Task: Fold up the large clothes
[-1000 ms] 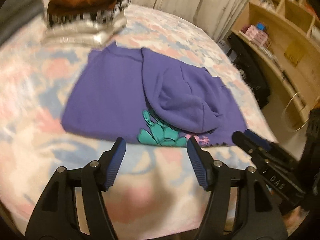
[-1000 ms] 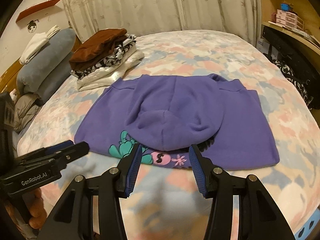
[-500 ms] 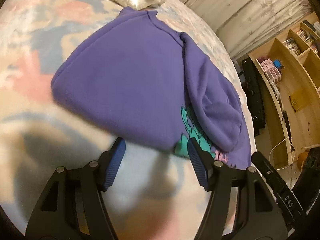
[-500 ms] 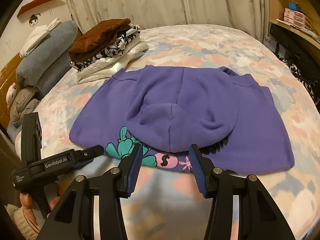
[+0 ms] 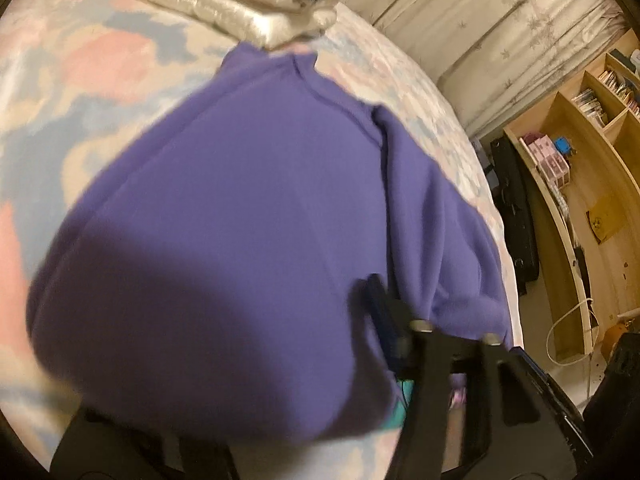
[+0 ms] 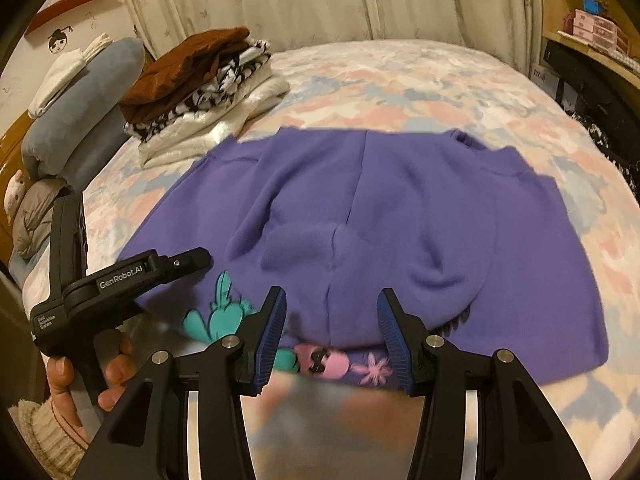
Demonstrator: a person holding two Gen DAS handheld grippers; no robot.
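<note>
Your purple hoodie (image 6: 420,216) lies flat in the middle of the bed (image 6: 400,80), its hood folded down over the body and its near hem, with the teal and pink print, facing you. Your left gripper (image 6: 188,258) has come in at the hoodie's near left corner; its jaws have just been closing, and in the left wrist view the purple cloth bulges up over one finger and hides it, while the other blue pad stands against the fabric. You cannot tell from that blurred view whether the pads actually pinch the hem. Your hand (image 6: 86,376) wraps that tool's handle, just off the bed's edge. Your right gripper (image 6: 332,330) hovers at the near hem beside the pink print, its two blue pads apart, with the tip of the hood showing between them but no cloth pressed. Beyond the hoodie's far left corner sits a stack of folded clothes (image 6: 200,92), brown on top, and left of it lies a grey pillow (image 6: 88,100).
</note>
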